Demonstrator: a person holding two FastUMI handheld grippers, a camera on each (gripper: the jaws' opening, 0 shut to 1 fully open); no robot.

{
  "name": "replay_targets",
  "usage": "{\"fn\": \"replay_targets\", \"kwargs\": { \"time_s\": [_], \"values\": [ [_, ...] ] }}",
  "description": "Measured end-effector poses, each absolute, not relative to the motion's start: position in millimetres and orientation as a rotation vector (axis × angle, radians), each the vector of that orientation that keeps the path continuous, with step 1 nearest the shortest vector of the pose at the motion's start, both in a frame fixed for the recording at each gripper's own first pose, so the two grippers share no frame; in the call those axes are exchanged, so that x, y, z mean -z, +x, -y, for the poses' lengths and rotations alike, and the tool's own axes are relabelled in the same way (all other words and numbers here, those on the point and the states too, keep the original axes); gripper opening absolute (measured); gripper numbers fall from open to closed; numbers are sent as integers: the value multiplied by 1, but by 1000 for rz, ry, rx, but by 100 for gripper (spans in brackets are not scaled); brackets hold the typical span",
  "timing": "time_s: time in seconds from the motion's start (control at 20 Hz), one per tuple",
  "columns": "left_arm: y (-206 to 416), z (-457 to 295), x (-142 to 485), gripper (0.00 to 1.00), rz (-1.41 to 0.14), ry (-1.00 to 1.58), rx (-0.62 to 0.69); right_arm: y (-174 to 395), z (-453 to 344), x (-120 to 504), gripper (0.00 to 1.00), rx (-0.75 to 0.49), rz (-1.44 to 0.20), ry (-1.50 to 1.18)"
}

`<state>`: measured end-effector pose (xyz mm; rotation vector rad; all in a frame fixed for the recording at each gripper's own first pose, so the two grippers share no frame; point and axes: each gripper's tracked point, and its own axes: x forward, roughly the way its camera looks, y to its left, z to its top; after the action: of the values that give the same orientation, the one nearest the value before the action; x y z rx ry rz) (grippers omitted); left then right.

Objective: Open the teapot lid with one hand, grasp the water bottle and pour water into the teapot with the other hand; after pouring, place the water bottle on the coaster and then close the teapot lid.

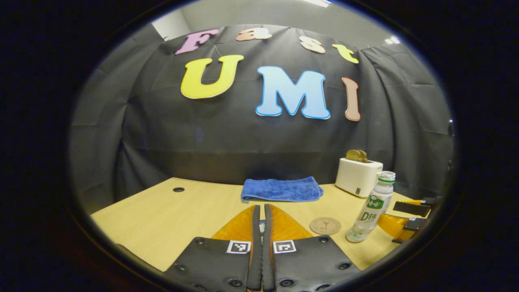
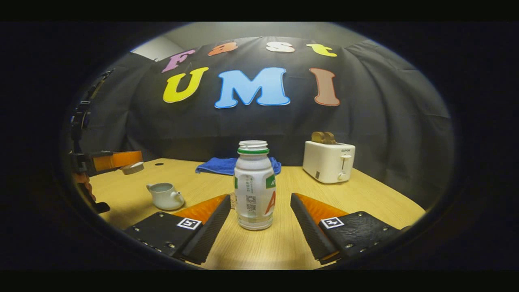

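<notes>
The white teapot (image 2: 164, 195) stands open on the wooden table (image 2: 365, 198), left of my right gripper. My left gripper (image 1: 261, 207) is shut; in the right gripper view it (image 2: 121, 161) hangs above the table at far left with the pale teapot lid (image 2: 133, 167) pinched at its tips. An uncapped plastic water bottle (image 2: 253, 186) with a green neck ring stands upright between the spread fingers of my open right gripper (image 2: 260, 198), which do not touch it. In the left gripper view the bottle (image 1: 371, 211) stands just right of the round brown coaster (image 1: 325, 225).
A white toaster (image 2: 329, 161) with toast in it stands at the back right. A folded blue towel (image 1: 282, 189) lies along the table's far edge. A cable hole (image 1: 178, 189) sits at the back left of the table (image 1: 162, 219).
</notes>
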<state>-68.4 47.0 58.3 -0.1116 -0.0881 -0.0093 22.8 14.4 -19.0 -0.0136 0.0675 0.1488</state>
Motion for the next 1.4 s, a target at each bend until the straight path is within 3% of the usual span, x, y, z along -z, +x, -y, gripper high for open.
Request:
{"fn": "replay_targets", "kwargs": {
  "time_s": [0.4, 0.45, 0.7, 0.8, 0.95, 1.1, 1.4],
  "values": [
    [-98, -99, -32, 10, 54, -115, -84, 51, -20, 24, 92, -232, -88, -105],
    [-100, -102, -28, 6, 47, -120, -87, 55, -22, 27, 92, -246, -101, -101],
    [-103, -113, -14, 10, 21, -114, -107, 64, -26, 42, 92, -263, -156, -43],
    [-105, -115, -13, 10, 20, -110, -113, 67, -24, 45, 89, -253, -157, -41],
    [-105, -116, -13, 6, 19, -111, -112, 68, -25, 44, 76, -248, -164, -37],
    [-106, -115, -10, 2, 15, -113, -107, 66, -24, 44, 74, -233, -167, -52],
    [-107, -119, -6, 6, 13, -126, -100, 70, -18, 28, 70, -166, -156, -225]
  ]
}}
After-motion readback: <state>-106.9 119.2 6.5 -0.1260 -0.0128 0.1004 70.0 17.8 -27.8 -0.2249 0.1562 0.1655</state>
